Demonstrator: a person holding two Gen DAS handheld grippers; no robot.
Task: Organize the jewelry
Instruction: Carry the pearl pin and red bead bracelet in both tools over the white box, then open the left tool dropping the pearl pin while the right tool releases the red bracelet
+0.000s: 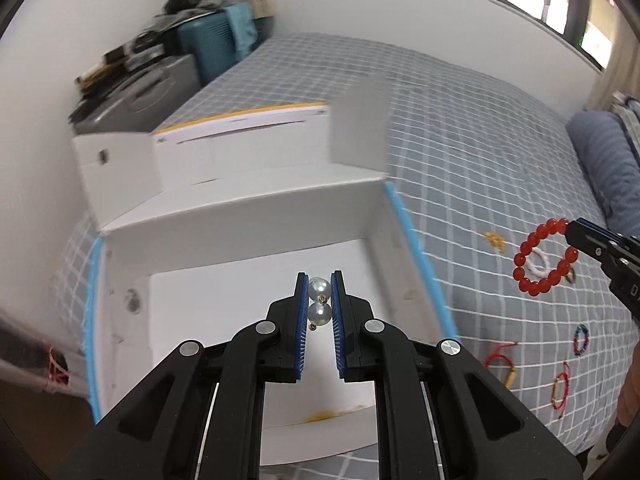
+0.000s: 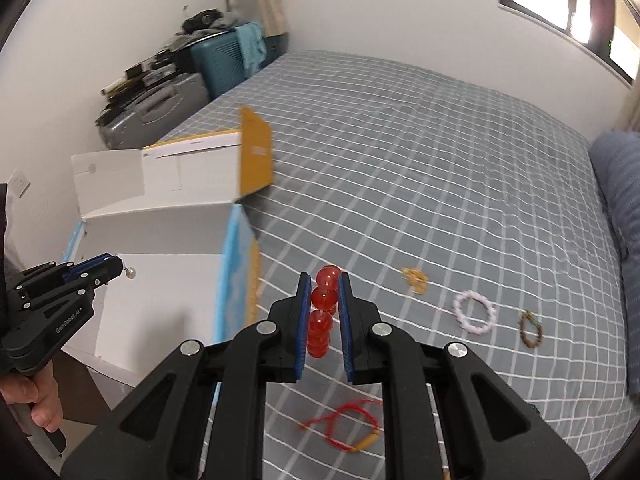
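Hovering over the open white box (image 1: pixel 256 216), the left gripper (image 1: pixel 320 300) had its jaws pinching a pearl earring (image 1: pixel 320 300), two pearls stacked between the blue pads with a small gold fitting showing below them. From that camera the box sat on the grey checked bed (image 1: pixel 460 128), flaps standing up at the back, its floor bare apart from a yellowish smudge near the front edge. Off to the right, the other gripper carried a red bead bracelet (image 1: pixel 544 258) above the bedcover, and a few thin cord bracelets (image 1: pixel 562 390) lay loose on the checks beneath.

Seen from the right wrist, the right gripper (image 2: pixel 325 308) had its jaws closed on that red bead bracelet (image 2: pixel 323 300), three or four beads lined up between the pads. It hung above the bed just beside the box's blue-edged wall (image 2: pixel 238 264), not yet over the opening. A pale bead bracelet (image 2: pixel 475 312), a dark one (image 2: pixel 530 329), a small gold piece (image 2: pixel 416 280) and a red cord bracelet (image 2: pixel 352 428) waited on the cover.

Both pieces looked to be in mid-carry toward the box. Next, I judged, the earring needed only a release where it hung, while the bracelet had to cross the wall first.
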